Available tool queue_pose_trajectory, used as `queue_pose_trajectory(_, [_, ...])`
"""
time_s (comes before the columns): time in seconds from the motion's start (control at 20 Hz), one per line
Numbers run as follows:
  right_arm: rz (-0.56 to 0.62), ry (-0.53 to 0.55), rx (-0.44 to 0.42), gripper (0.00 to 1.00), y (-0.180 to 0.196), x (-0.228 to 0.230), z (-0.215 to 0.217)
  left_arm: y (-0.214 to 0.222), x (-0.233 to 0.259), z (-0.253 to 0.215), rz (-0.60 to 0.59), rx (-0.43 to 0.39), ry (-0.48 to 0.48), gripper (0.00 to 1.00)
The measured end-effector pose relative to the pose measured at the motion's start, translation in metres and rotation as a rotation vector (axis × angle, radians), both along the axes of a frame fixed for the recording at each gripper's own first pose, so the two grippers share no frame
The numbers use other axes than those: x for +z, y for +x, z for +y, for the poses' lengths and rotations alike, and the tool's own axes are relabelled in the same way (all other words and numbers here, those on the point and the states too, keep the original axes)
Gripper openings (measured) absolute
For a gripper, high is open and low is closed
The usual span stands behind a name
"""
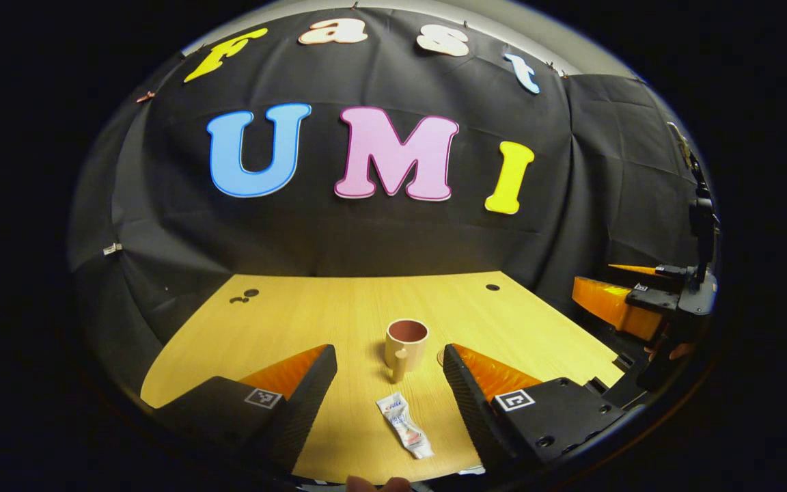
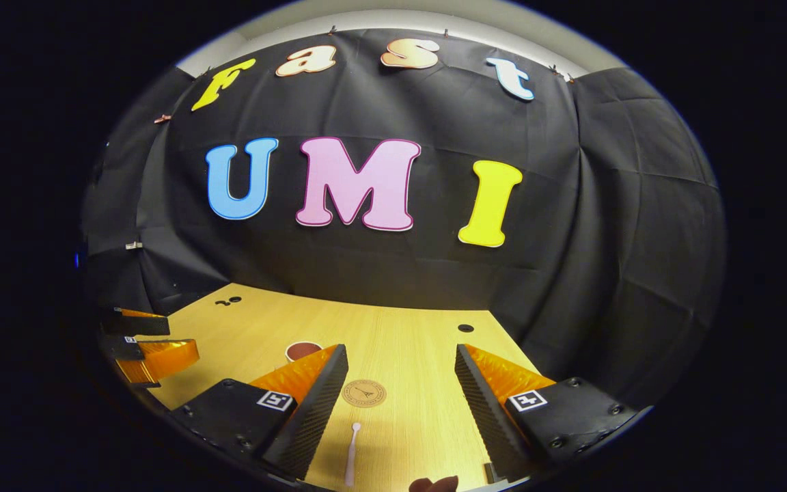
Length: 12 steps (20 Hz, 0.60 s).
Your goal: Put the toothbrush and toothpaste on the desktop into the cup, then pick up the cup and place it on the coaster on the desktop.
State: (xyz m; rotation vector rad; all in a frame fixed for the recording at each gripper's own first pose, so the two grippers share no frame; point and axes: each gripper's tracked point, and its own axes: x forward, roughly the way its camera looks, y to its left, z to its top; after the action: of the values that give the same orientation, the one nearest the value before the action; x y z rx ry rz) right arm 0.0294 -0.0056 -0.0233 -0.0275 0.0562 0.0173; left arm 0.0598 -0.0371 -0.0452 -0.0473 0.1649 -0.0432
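**Both grippers open above the desktop, nothing held**

The toothpaste (image 1: 404, 425) lies flat between the spread fingers of the left gripper (image 1: 389, 372), touching neither. Just ahead of it stands the cup (image 1: 406, 346), handle toward the camera. The toothbrush (image 2: 352, 452) lies between the parted fingers of the right gripper (image 2: 401, 372), the coaster (image 2: 363, 393) just beyond it on the desktop (image 2: 407, 342)

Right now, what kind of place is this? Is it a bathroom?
Probably not a bathroom: it looks like a recording booth. A black cloth wall hangs behind a wooden desk, with just a cup, toothpaste, toothbrush and coaster set out.
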Motion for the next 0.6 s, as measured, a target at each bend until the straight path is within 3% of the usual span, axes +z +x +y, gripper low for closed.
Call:
queue_pose_trajectory(0.35, [0.043,-0.011,0.035,0.97,0.002,-0.017,-0.002,0.021,-0.072,-0.024,0.224,-0.021,-0.098,0.97])
queue_pose_trajectory(0.6, [0.069,-0.023,0.055,0.97,0.007,-0.029,-0.013,0.039,-0.121,-0.031,0.379,0.008,-0.172,0.94])
